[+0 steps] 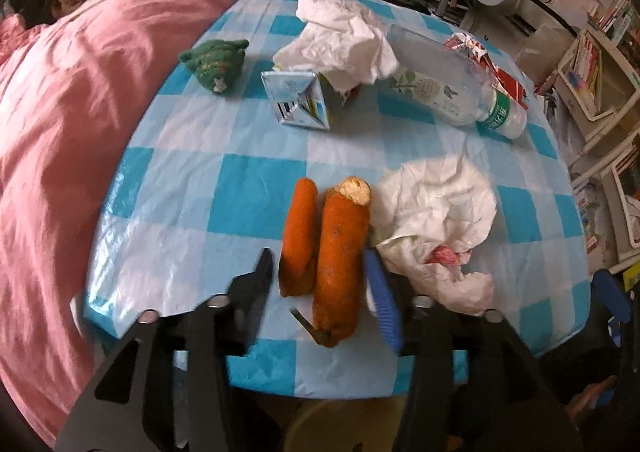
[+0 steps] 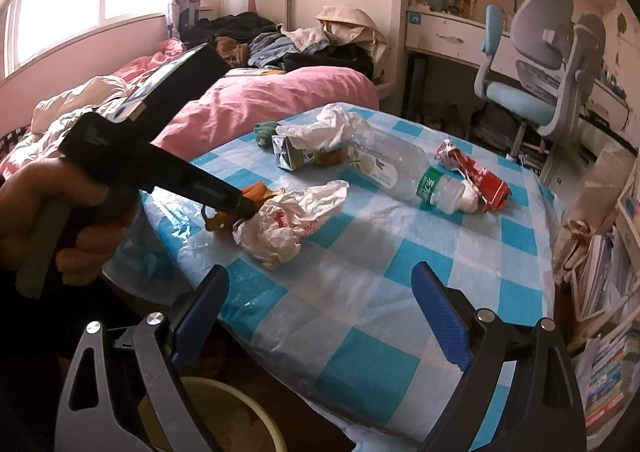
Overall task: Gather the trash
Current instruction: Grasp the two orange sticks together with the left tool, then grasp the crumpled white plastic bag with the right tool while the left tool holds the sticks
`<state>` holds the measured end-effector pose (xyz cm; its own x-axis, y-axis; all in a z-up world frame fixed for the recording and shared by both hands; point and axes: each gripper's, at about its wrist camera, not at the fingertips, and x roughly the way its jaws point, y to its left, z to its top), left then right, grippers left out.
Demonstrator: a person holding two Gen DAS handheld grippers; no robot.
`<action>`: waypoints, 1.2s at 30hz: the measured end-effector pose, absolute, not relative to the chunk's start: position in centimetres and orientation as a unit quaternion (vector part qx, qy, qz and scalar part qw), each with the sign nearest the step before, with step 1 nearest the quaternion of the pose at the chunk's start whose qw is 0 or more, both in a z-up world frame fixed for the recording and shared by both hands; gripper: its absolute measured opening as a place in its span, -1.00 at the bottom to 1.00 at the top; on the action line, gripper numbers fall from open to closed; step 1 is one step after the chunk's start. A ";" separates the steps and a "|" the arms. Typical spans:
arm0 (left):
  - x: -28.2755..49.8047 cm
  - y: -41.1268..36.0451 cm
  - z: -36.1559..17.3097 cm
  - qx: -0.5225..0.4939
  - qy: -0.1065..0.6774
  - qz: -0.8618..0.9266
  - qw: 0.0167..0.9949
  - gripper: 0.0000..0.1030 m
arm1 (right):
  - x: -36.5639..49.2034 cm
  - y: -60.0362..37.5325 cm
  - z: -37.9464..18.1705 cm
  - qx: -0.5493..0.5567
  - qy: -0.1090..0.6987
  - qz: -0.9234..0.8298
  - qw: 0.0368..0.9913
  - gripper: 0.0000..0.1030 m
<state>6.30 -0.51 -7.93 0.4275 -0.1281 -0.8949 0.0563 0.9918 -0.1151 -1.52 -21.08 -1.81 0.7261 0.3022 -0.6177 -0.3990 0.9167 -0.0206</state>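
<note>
Two orange carrot pieces lie side by side near the front edge of a table with a blue-and-white checked cloth. My left gripper is open, its fingers on either side of both pieces; the right finger touches the larger one. A crumpled white plastic bag lies just right of them, also in the right wrist view. Farther back lie a milk carton, white tissue, a clear plastic bottle and a red wrapper. My right gripper is open and empty over the table's near edge.
A green knitted toy sits at the back left of the table. A pink-quilted bed borders the left side. A round yellowish bin stands below the table's front edge. A desk chair and bookshelves stand on the right.
</note>
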 end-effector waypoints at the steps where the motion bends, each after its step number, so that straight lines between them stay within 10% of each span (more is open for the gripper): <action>1: 6.4 -0.5 -7.9 -0.033 0.528 -0.050 0.847 0.13 | -1.5 -21.1 -1.9 -0.076 0.319 0.188 0.926 0.72; 7: 7.8 -1.0 -8.7 -0.027 0.538 -0.041 0.841 0.27 | -1.2 -20.4 -2.1 -0.077 0.327 0.190 0.923 0.72; 9: 7.8 -1.5 -8.6 -0.017 0.538 -0.051 0.841 -0.22 | -1.0 -19.9 -2.2 -0.080 0.327 0.192 0.922 0.72; 12: 7.5 -0.9 -8.3 -0.039 0.541 -0.059 0.838 -0.34 | -0.7 -19.1 -2.3 -0.086 0.329 0.193 0.920 0.72; 33: 4.8 1.9 -3.6 -0.096 0.474 -0.079 0.872 -0.35 | 5.0 -16.6 -4.4 -0.049 0.371 0.171 0.911 0.72; 36: 4.9 1.9 -3.5 -0.092 0.471 -0.078 0.874 -0.35 | 5.5 -16.2 -4.9 -0.049 0.384 0.180 0.904 0.43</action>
<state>4.85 1.86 -3.53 0.5441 -0.2232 -0.8088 0.0503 0.9709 -0.2341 5.45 -16.21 -4.90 0.6399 0.2874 -0.7127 -0.3622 0.9307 0.0502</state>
